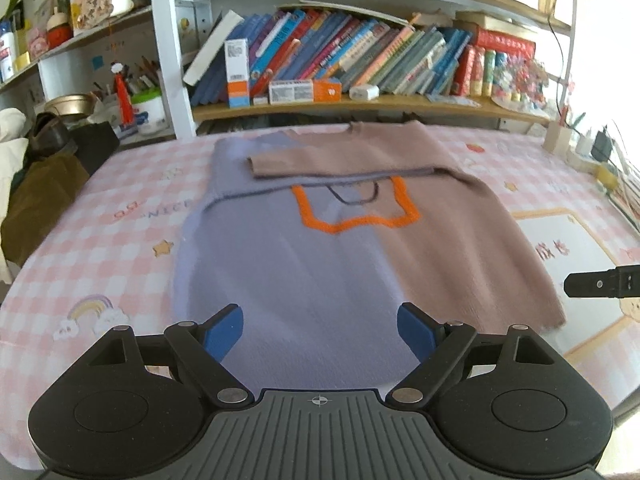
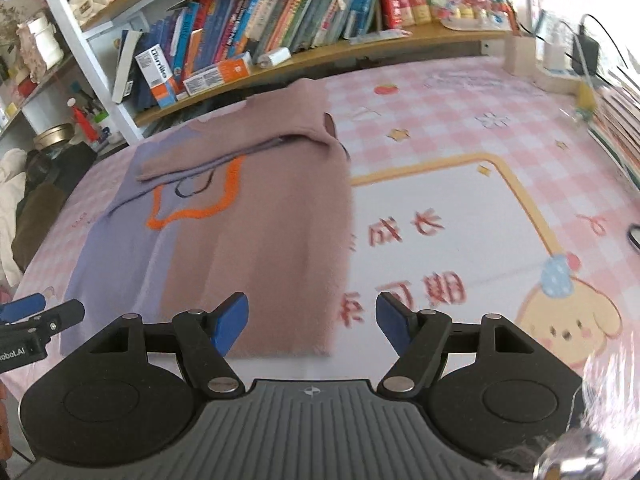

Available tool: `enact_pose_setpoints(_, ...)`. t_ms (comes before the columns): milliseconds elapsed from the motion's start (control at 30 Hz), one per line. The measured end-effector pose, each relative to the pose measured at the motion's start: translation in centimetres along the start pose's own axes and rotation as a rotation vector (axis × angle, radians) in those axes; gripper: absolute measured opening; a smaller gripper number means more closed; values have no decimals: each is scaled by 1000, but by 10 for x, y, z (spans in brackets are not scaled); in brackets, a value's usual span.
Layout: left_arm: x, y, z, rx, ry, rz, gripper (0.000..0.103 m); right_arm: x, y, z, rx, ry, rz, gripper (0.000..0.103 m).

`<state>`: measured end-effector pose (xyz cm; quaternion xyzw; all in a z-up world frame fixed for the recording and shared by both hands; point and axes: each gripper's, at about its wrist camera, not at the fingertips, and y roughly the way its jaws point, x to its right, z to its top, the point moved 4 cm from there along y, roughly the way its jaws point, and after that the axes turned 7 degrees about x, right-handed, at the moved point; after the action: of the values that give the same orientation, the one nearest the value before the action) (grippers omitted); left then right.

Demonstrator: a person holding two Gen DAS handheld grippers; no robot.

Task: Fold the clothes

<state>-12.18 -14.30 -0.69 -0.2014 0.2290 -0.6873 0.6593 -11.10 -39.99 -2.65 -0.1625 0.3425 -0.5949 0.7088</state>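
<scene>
While both tools gape empty, left tool (image 1: pixel 320 330), right tool (image 2: pixel 312 320), sweater (image 1: pixel 320 240) hem apparently beneath, bare tablecloth (image 2: pixel 480 208) alongside

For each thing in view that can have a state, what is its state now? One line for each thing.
sweater: lying flat on the tablecloth, both sleeves folded across the chest, body not yet folded.
brown sleeve: folded over, on top.
left gripper: open, nothing between its fingers, over the near hem.
right gripper: open, empty, at the near right corner of the hem.
tablecloth: spread flat under the sweater.
</scene>
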Motion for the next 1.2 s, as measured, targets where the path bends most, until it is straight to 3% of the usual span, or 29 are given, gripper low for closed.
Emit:
enact_pose_setpoints(667, 31, -20, -7, 14, 25, 4, 87, 25, -30, -16, 3, 14, 9, 69)
enact_pose_setpoints(1200, 5, -16, -11, -5, -2, 14, 87, 8, -19, -17, -15, 15, 2, 69)
